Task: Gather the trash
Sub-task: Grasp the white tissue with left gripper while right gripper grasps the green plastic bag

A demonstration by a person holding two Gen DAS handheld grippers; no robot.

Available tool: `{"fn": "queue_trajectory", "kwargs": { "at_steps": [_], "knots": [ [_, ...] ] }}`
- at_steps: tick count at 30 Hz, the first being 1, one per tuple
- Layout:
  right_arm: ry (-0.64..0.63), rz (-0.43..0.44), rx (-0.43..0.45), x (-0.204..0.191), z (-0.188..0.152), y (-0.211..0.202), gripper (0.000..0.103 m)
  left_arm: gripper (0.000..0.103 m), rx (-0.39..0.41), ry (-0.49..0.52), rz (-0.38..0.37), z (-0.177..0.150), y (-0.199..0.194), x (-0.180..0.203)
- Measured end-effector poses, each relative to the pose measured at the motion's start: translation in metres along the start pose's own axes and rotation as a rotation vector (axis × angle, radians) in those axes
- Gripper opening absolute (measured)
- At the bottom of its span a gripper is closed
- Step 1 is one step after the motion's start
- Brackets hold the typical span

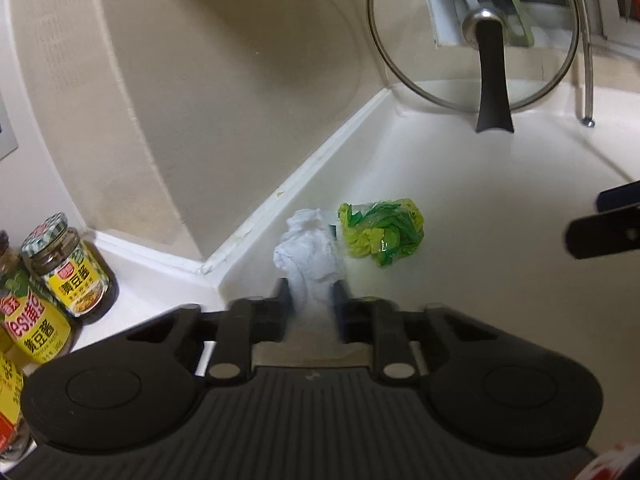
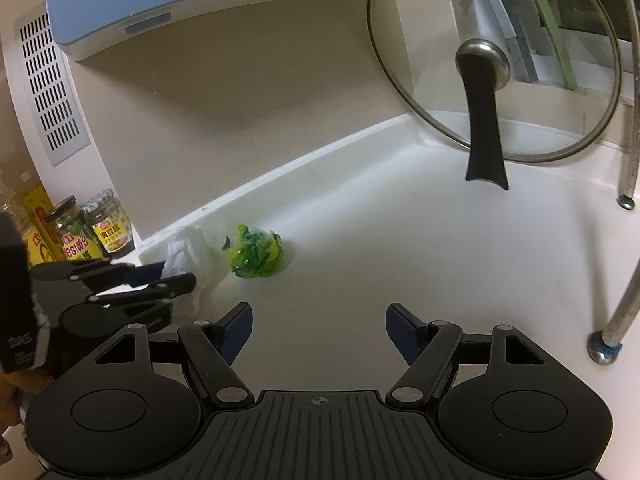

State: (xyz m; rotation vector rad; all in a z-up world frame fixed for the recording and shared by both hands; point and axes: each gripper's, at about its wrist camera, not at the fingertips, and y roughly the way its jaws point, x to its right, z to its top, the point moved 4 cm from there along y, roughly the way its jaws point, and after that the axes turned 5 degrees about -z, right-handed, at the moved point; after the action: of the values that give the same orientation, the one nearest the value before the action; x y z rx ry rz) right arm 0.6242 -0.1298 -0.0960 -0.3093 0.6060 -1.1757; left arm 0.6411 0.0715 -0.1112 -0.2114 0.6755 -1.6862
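White tissue wad (image 1: 310,254) pinched in left gripper (image 1: 312,292) jaws; right gripper (image 2: 318,320) jaws spread, empty.

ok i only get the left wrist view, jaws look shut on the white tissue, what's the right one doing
Observer: The right gripper is open and empty, over bare counter.
Operator: how near the green wrapper
Observer: The green wrapper lies ahead of its left finger, untouched.
Operator: tissue really pinched?
Observer: From the side, the left gripper has its fingers closed on the white tissue.
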Motion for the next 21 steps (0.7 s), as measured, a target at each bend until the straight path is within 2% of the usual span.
{"fn": "queue_trajectory", "kwargs": {
  "at_steps": [5, 10, 14, 21],
  "knots": [
    [-0.015, 0.032, 0.007, -0.012, 0.008, 0.009, 0.074, 0.008, 0.044, -0.037, -0.013, -0.005, -0.034, -0.014],
    [-0.03, 0.074, 0.009, -0.027, 0.017, 0.026, 0.074, 0.008, 0.085, -0.11, 0.002, -0.011, -0.073, -0.044],
    [-0.049, 0.101, 0.003, -0.04, 0.024, 0.045, 0.074, 0.008, 0.088, -0.175, 0.06, -0.017, -0.089, -0.077],
    [-0.076, 0.104, -0.026, -0.05, 0.03, 0.084, 0.074, 0.008, 0.059, -0.293, 0.157, -0.029, -0.092, -0.127]
  ]
}}
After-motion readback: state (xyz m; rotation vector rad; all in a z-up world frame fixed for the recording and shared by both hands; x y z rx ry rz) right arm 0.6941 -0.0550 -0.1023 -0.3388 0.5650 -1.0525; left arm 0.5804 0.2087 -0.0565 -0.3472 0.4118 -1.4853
